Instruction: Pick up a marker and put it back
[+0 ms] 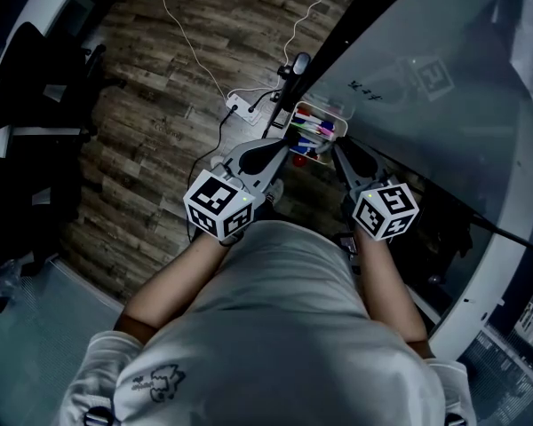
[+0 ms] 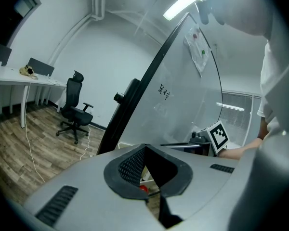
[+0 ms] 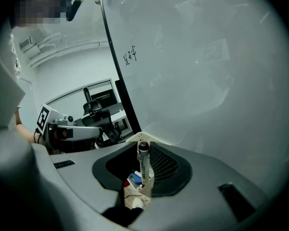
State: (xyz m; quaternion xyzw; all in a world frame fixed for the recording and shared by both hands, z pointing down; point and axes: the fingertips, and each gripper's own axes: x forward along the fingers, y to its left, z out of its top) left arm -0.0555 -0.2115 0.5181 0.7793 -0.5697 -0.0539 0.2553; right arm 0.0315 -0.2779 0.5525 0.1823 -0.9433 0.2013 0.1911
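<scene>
Right hand-held gripper (image 3: pixel 144 144): closed on the marker (image 3: pixel 144 165), which is clamped between the dark jaw and the ribbed pad.
Marker position: upright in the right gripper view, dark rounded cap on top, pale printed barrel below; held clear of the tray (image 1: pixel 336 114) and just at its near end.
Left hand-held gripper (image 2: pixel 144 147): jaw tips meet, nothing between them; it sits just beside the tray on the floor side.
Tray: small pale rectangular box with rounded corners, set at the lower edge of the board (image 1: pixel 444 122); it holds several markers (image 1: pixel 309 130) with red, blue, green and purple parts.
Board: smooth, glossy pale panel, leaning; it carries a short handwritten mark (image 1: pixel 366 89) and a square coded tag (image 1: pixel 433 76).
Board frame (image 1: pixel 355 34): straight black bar that runs between the two hand-held grippers and past the tray.
Floor (image 1: pixel 160 105): dark wood-grain planks.
Power strip (image 1: pixel 242 106): white, on the floor near the frame foot, with a thin white cable (image 1: pixel 191 47) trailing away.
Office chair (image 2: pixel 74 110): black, on castors, well apart from the board.
</scene>
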